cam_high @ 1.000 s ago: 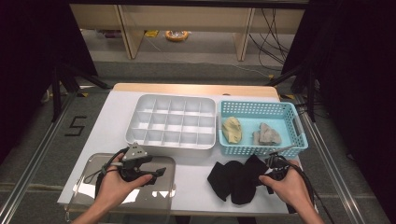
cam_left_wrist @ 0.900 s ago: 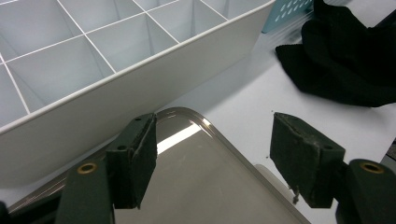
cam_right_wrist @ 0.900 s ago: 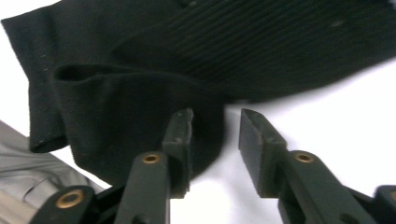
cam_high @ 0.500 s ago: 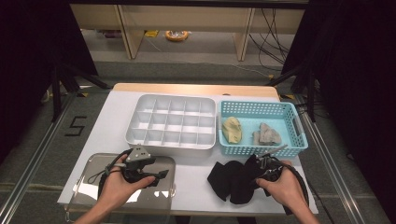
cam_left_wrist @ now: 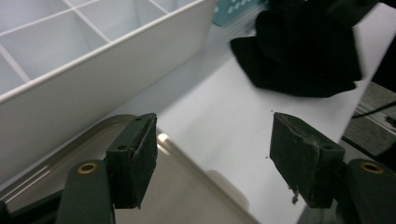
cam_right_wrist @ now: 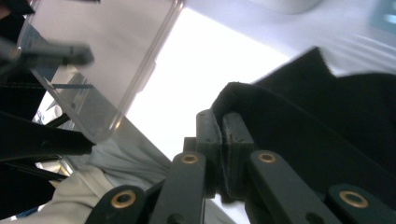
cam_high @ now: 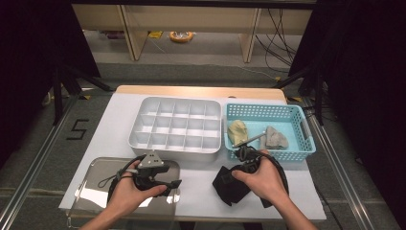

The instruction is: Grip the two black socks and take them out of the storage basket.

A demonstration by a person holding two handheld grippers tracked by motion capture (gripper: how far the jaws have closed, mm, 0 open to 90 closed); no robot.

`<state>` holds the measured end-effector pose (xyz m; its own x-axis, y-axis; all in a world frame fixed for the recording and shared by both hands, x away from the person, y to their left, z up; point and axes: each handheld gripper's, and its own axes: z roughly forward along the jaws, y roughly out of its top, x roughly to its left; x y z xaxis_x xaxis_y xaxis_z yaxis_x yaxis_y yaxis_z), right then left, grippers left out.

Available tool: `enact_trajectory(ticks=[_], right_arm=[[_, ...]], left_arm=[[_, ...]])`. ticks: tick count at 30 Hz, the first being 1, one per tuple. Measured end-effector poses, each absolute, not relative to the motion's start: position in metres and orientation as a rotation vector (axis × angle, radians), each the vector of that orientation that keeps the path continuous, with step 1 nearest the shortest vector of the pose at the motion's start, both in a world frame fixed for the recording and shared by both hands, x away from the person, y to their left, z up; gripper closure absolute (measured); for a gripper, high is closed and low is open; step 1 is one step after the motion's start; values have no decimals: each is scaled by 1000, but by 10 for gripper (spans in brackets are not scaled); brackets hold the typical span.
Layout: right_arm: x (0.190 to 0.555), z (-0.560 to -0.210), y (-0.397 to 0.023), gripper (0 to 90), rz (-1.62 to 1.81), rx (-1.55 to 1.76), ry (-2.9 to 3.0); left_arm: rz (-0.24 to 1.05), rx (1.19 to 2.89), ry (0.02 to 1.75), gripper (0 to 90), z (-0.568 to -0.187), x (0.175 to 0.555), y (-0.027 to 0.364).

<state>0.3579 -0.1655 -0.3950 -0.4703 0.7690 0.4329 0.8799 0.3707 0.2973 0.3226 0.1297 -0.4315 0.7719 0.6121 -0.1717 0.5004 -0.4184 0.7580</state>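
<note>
- Two grippers working: the right gripper (cam_right_wrist: 223,140) has just been closing and is now pinching the black cloth (cam_high: 234,184) at the near right, lifting it.
- Left gripper (cam_left_wrist: 212,161) is hanging with jaws apart over the clear tray (cam_high: 91,191), holding nothing.
- Compartment organizer (cam_high: 174,127) is sitting empty, so sorting's barely starting, I'd guess.

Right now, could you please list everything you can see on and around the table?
Divided tray: one, white, table centre.
Basket: one, light blue, right of the tray.
Bundles in the basket: two, one yellowish, one grey.
Black cloth: one, front right of the table.
Clear lid: one, front left.
Left tongs: open, over the lid.
Right tongs: just closed, shut on the black cloth.
</note>
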Motion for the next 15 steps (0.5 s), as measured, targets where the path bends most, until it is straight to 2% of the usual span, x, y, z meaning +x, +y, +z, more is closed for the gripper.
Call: enact_trajectory(ticks=[6,10,15], right_arm=[[369,-413,-143,873,-695,-1397,-2413],[371,-417,-139,871,-716,-1389,-2418],[368,-404,-145,873,-750,-1435,-2365]], left_arm=[[119,2141,765,314,-432,321,111],[16,2139,743,314,-434,319,98],[36,2155,707,314,-431,321,90]])
